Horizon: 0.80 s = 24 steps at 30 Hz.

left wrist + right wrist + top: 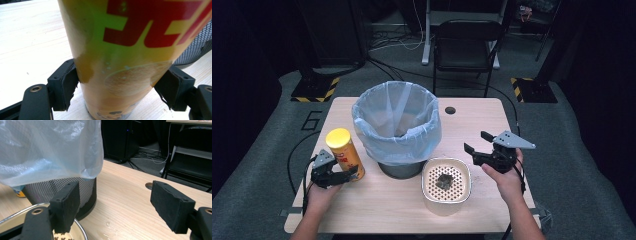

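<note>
Pale wooden table [377, 210] room is left bare along the near edge and at both far corners. One mesh bin lined with a blue plastic bag [397, 125] serves as landmark. Left of it, one tall yellow snack can with a yellow lid [345, 152] is clamped low down by the left gripper [343, 176], both pads [66, 85] pressed to its sides. Just in front of the bin sits one cream perforated container [446, 184] holding a dark lump [445, 181]. To its right, the right gripper [477, 145] is held wide apart, nothing between.
</note>
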Each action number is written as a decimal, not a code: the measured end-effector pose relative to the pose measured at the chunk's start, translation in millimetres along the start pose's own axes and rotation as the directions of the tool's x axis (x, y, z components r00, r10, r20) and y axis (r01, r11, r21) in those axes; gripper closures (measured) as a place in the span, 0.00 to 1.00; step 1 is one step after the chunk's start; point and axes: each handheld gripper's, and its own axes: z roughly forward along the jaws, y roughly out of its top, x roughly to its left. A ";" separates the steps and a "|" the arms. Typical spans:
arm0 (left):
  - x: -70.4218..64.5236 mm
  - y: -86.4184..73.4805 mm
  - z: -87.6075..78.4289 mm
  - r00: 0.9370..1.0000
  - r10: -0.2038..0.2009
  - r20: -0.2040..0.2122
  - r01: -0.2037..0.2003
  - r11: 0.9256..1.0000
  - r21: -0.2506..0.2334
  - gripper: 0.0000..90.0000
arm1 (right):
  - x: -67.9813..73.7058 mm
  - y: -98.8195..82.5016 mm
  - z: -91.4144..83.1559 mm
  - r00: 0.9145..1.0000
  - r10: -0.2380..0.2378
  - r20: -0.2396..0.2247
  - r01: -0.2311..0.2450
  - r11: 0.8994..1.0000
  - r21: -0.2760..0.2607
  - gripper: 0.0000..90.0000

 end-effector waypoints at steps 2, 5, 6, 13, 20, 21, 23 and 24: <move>-0.5 0.9 -2.2 1.000 -0.014 0.003 0.014 1.000 0.006 0.27 | 0.1 -3.8 -0.6 1.000 -0.003 0.006 0.003 1.000 0.000 0.27; -0.1 5.6 -7.7 1.000 -0.017 0.010 0.017 1.000 0.004 0.27 | -0.5 -9.1 -2.8 1.000 -0.007 0.010 0.007 1.000 0.002 0.27; 0.0 7.9 -9.9 1.000 -0.019 0.011 0.019 1.000 -0.001 0.27 | -0.9 -11.0 -3.8 1.000 -0.003 0.013 0.003 1.000 0.002 0.27; -0.8 23.0 -27.9 1.000 -0.016 0.015 0.016 1.000 0.001 0.27 | -4.0 -25.9 -10.5 0.999 0.002 0.038 -0.002 1.000 0.004 0.27; 0.7 38.6 -46.3 0.999 -0.041 0.029 0.041 0.999 0.003 0.27 | -3.7 -41.3 -11.2 0.999 0.004 0.047 -0.004 1.000 -0.007 0.28; 0.8 41.1 -49.3 0.998 -0.046 0.031 0.047 0.999 -0.010 0.27 | -4.3 -43.3 -11.0 0.999 0.003 0.053 -0.003 1.000 -0.003 0.28; 1.6 46.7 -56.2 0.998 -0.044 0.038 0.045 0.999 -0.021 0.27 | -6.0 -46.6 -11.2 0.998 0.012 0.056 -0.012 1.000 0.006 0.28; 1.6 48.9 -58.7 0.998 -0.048 0.045 0.049 0.999 -0.020 0.27 | -7.1 -48.0 -10.9 0.998 0.017 0.057 -0.018 1.000 0.006 0.28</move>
